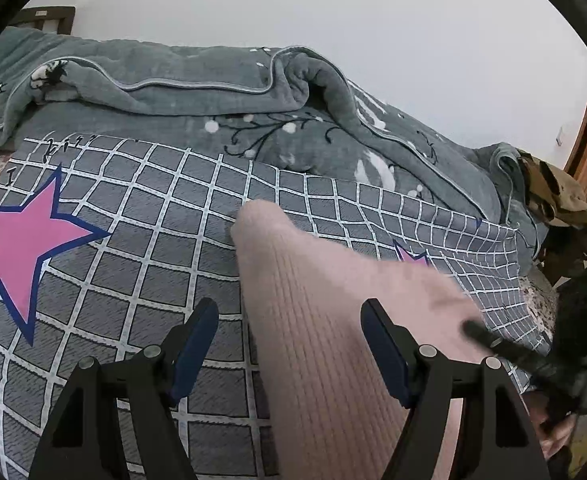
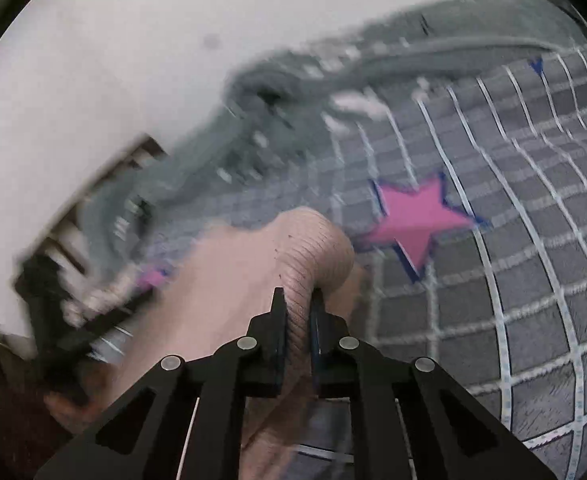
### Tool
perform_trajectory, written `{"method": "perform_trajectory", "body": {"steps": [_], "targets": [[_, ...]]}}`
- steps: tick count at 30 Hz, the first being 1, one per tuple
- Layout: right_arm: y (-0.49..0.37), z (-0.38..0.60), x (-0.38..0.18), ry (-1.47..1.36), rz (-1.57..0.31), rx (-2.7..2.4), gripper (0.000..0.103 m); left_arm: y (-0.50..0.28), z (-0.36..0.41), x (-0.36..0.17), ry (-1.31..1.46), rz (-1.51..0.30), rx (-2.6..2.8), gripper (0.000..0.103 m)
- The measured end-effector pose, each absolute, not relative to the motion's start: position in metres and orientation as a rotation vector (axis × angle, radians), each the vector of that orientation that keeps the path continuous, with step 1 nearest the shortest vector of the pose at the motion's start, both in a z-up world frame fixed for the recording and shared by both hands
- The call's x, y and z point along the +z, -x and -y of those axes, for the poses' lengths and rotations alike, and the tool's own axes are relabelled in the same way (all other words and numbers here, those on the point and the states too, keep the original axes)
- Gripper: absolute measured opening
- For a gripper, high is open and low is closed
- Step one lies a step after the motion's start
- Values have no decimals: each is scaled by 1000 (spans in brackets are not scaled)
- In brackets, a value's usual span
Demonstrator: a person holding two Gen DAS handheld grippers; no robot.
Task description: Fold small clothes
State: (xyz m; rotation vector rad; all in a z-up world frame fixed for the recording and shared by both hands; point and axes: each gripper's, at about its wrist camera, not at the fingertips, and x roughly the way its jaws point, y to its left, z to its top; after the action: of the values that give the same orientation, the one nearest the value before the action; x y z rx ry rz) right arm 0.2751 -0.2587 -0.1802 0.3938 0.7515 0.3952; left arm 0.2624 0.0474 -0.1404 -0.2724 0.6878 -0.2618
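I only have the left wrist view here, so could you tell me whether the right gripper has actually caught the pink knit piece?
Observer: Yes, the right gripper is shut on the pink ribbed garment, with a fold pinched between its jaws.
Operator: Thank you. Does the fabric stay flat past the grip?
Observer: No, it bulges up in a rounded hump just beyond the jaws.
Operator: And what lies beside that hump?
Observer: A pink star on the grey checked sheet, to the right of the hump in the right wrist view.
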Motion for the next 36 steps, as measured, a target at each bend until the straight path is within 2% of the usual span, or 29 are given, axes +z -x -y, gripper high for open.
{"method": "perform_trajectory", "body": {"steps": [3,5,11,18,36], "targets": [[-274,253,-184,-353,-767,354,16,-264,-44,-141,247,-696,-252,72],[-269,252,-173,-311,-737,335,25,-263,-41,-142,217,-698,-241,72],[-238,243,-143,-213,-608,352,29,-263,-32,-144,161,-706,-217,72],[-233,212,-162,-61,-653,358,29,-262,-25,-145,114,-706,-193,72],[-232,213,-167,-40,-662,301,34,-253,-27,-147,87,-696,-163,76]]}}
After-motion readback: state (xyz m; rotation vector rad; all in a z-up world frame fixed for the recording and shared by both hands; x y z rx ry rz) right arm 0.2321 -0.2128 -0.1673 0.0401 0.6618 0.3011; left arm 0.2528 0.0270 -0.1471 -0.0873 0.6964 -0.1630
